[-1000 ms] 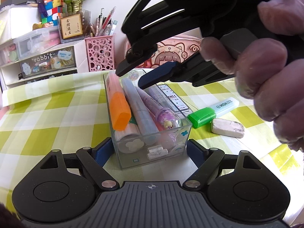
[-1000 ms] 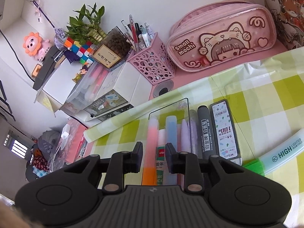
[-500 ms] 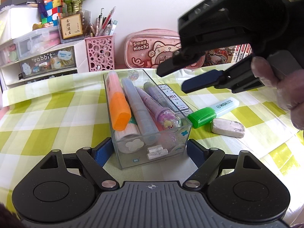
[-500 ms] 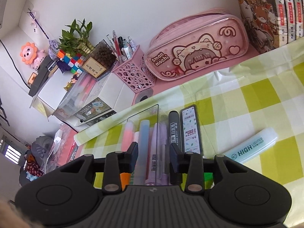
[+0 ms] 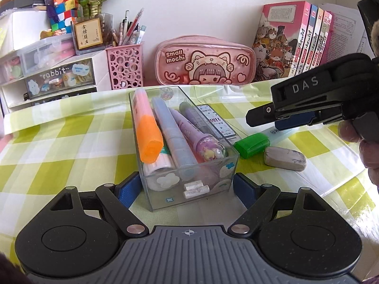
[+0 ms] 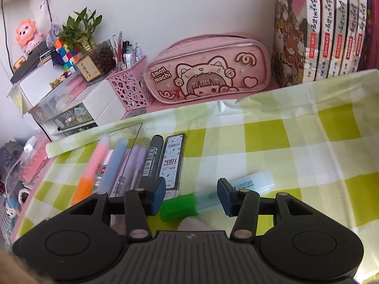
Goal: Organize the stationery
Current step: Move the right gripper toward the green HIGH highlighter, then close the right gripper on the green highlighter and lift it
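A clear box [image 5: 189, 179] stands on the desk [image 5: 71, 142], which is covered by a green and white checked cloth. The box serves as the landmark here. Inside it lie an orange highlighter [image 5: 146, 127], a blue marker [image 5: 173, 137], a purple pen [image 5: 201, 139] with a domed charm end, and two small white pieces [image 5: 195, 188] at its near wall. More pens lie under these, too crowded to tell apart.

The left tongs [image 5: 187, 189] pinch the near end of the box, one blue pad against each side wall.

Just right of the box, lying along its far side wall, is a flat refill case [image 6: 171, 161]. Near the box's right front corner lies a green-capped highlighter [image 6: 213, 197] with a pale blue barrel, and just beyond that, further right, a worn grey eraser [image 5: 284, 158].

The right tongs [image 6: 191, 194] hang over the green-capped highlighter, right of the box. Their jaws are spreading, and the highlighter shows in the gap between the pads, with neither pad pressing on it. A hand [image 5: 364, 146] grips their handle.

Behind the box, against the wall, sit a pink pencil case [image 5: 203, 64], a pink pen cup [image 5: 124, 68] and a row of books [image 5: 293, 42].
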`<state>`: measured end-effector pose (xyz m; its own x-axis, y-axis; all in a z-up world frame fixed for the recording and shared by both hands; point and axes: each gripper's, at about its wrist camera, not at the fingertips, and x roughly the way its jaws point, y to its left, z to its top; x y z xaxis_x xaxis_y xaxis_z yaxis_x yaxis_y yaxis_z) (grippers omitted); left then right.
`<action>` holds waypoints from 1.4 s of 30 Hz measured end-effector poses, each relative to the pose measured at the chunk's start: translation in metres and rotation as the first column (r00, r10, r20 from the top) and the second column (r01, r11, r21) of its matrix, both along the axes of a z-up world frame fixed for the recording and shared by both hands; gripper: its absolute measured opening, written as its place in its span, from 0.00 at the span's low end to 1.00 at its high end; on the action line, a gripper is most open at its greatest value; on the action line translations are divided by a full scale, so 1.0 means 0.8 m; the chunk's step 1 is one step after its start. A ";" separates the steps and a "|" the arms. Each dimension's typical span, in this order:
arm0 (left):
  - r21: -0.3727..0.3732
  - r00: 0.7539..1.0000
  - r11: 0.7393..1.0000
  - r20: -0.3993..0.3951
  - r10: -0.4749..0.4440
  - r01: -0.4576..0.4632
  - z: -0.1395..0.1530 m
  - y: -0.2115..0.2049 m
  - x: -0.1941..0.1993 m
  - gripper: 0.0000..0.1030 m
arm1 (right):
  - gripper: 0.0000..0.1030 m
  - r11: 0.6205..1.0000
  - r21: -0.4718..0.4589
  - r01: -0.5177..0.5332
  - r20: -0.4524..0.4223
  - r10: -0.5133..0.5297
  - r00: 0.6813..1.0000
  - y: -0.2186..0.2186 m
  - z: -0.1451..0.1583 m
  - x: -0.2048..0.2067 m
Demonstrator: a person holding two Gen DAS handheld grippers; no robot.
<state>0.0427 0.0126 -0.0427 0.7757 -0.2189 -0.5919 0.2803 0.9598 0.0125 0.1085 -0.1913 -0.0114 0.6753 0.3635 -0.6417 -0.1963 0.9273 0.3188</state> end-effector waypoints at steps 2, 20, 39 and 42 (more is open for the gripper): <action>0.007 1.000 1.000 -0.002 0.004 -0.004 0.002 0.001 0.000 0.76 | 0.50 0.999 -0.036 -0.029 0.018 0.029 0.999 0.002 0.000 0.001; -0.014 1.000 1.000 0.013 -0.005 0.005 -0.002 0.005 0.000 0.76 | 0.54 0.997 -0.073 -0.026 -0.020 0.024 1.000 -0.027 -0.002 -0.016; -0.014 1.000 1.000 0.013 -0.007 0.007 -0.002 0.005 -0.001 0.76 | 0.64 0.999 -0.038 0.000 -0.007 0.000 1.000 0.000 -0.015 0.035; -0.014 1.000 1.000 0.013 -0.007 0.007 -0.002 0.004 -0.001 0.76 | 0.67 0.992 -0.120 -0.025 0.023 0.028 0.999 0.017 -0.017 0.033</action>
<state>0.0422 0.0161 -0.0439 0.7816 -0.2324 -0.5788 0.2868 0.9580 0.0027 0.1352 -0.1780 -0.0248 0.6827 0.3029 -0.6650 -0.2279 0.9529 0.2001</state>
